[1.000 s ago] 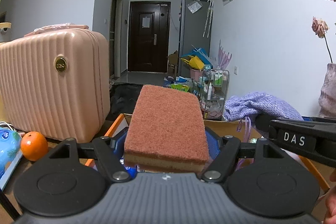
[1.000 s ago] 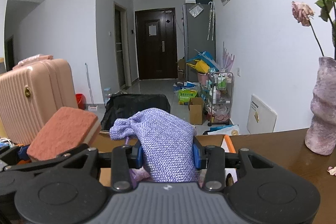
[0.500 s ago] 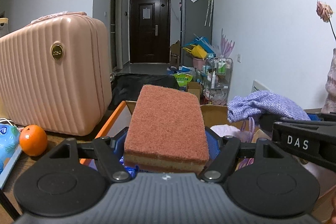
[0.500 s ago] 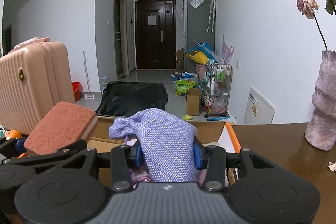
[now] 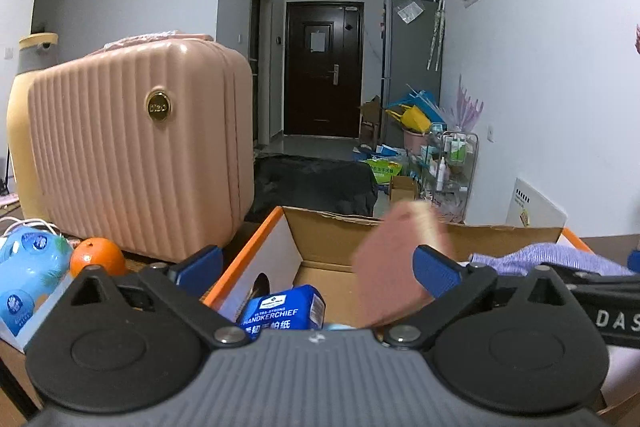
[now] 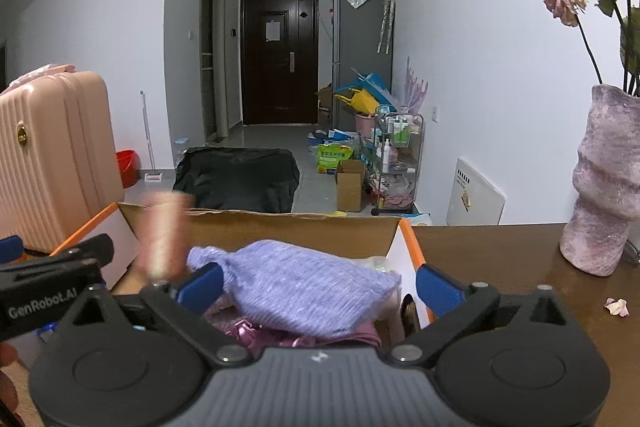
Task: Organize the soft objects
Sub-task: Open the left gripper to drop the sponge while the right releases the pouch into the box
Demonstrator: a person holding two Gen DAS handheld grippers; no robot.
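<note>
The left claw now stands with its fingers spread wide and nothing between them; half a second ago they were clamped on the sponge, which now shows as a blurred pink-brown shape tilted over the cardboard box, just off the right-hand blue pad, apparently falling into the box; whether it has touched the box floor cannot be told through the blur. The right claw has likewise opened; its blue pads sit apart on either side of the purple knitted pouch, which a moment ago was pinched upright between them and now lies slumped on its side on the pink cloth inside the box. From the right wrist view the sponge is a blur against the left wall of the box.

Further out, inside the box near its left wall, a blue handkerchief pack lies below the left claw; left of the box stand an orange and a pink suitcase; right of the box, on the counter, stands a purple vase.

By these signs both soft things have been let go together over the box; this pair looks delivered, and the claws are free to fetch whatever soft things remain.
</note>
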